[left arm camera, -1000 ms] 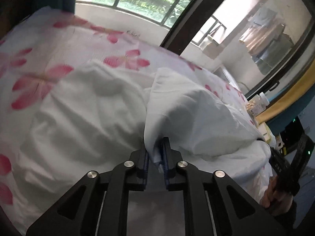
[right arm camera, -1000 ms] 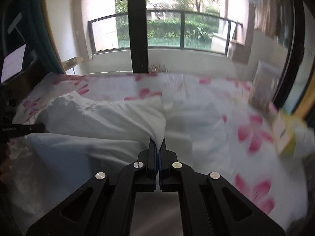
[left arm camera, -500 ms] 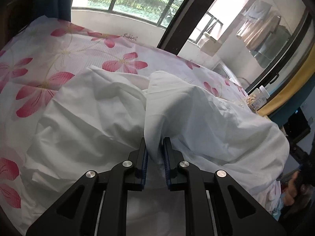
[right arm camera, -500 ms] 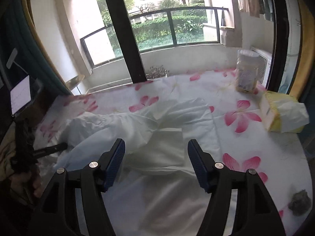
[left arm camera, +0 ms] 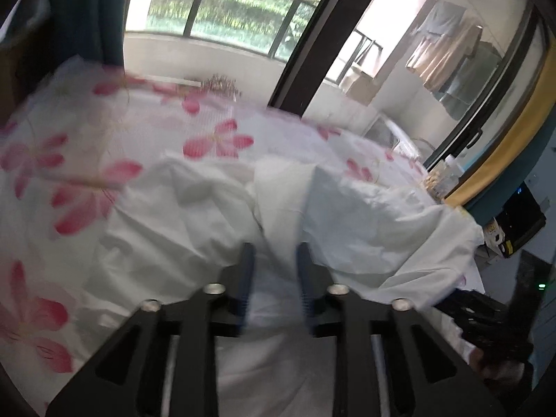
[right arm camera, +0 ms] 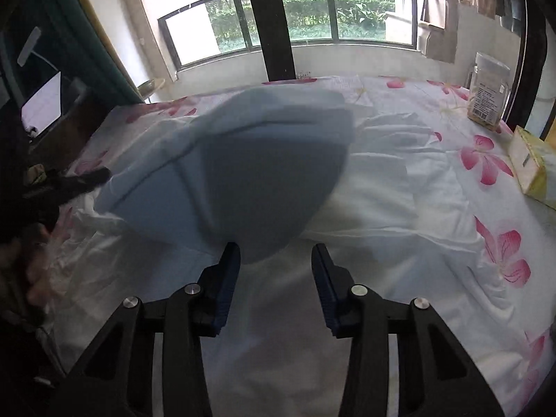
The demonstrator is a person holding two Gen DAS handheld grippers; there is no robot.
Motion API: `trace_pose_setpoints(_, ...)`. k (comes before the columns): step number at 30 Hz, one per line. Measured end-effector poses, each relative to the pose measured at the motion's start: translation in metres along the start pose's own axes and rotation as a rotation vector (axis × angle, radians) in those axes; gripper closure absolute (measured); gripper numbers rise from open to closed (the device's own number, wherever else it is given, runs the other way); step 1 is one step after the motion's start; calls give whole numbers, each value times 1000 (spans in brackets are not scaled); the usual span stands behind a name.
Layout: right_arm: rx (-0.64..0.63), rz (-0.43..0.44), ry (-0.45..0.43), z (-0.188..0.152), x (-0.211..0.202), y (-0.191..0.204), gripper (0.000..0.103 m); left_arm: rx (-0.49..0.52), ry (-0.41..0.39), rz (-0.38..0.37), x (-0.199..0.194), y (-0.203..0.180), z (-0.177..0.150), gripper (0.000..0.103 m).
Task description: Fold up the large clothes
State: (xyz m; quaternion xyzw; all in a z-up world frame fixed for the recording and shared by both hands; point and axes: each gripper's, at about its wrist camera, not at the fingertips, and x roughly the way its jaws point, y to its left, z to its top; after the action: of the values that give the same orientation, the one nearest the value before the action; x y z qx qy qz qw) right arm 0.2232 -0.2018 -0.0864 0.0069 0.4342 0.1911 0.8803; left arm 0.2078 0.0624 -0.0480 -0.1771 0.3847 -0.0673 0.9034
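A large white garment [left arm camera: 365, 219] lies crumpled on the flowered bedsheet [left arm camera: 69, 173]. My left gripper [left arm camera: 274, 253] hovers over it. Its jaws are opening, and a fold of the cloth stands between the fingers without the pads pressing on it. In the right wrist view a shadowed fold [right arm camera: 250, 173] of the garment [right arm camera: 375, 201] billows up off the bed. Its lower tip hangs between the fingers of my right gripper [right arm camera: 276, 253], whose jaws are closing but stand apart from the cloth. The left gripper [right arm camera: 69, 184] shows at the far left there, in a hand.
A yellow tissue pack [right arm camera: 535, 170] and a clear jar [right arm camera: 488, 93] stand at the bed's right side. Big windows and a dark post run behind the bed. A teal curtain [right arm camera: 87, 45] hangs on the left. The other gripper [left arm camera: 486, 316] sits at the bed's right edge.
The left jaws, shut on a fold before, have parted and the gripper has risen. The right jaws went from shut to wide, then narrower. A fold of the garment now billows up before them.
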Motion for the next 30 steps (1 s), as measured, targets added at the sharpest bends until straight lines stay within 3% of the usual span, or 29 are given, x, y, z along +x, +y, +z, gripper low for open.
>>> trace_pose_setpoints(5,-10,-10,-12,0,8,0,61,114,-73,-45,-16,-38,27,68)
trace_pose_setpoints(9,-9,-15,-29,-1,8,-2,61,241,-105,-111,-3,-85,49,68)
trace_pose_setpoints(14,21,12,-35,1,6,-2,66,233,44,-189,47,-106,64,68)
trace_pose_setpoints(16,36,40,-27,1,9,0,67,240,123,-216,64,-111,59,68)
trace_pose_setpoints(20,67,81,-4,3,21,5,74,235,209,-255,78,-114,39,68)
trace_pose_setpoints(24,76,111,-35,17,23,14,76,259,229,-292,77,-120,23,68)
trace_pose_setpoints(30,87,159,-87,46,26,32,80,241,247,-380,75,-121,35,68)
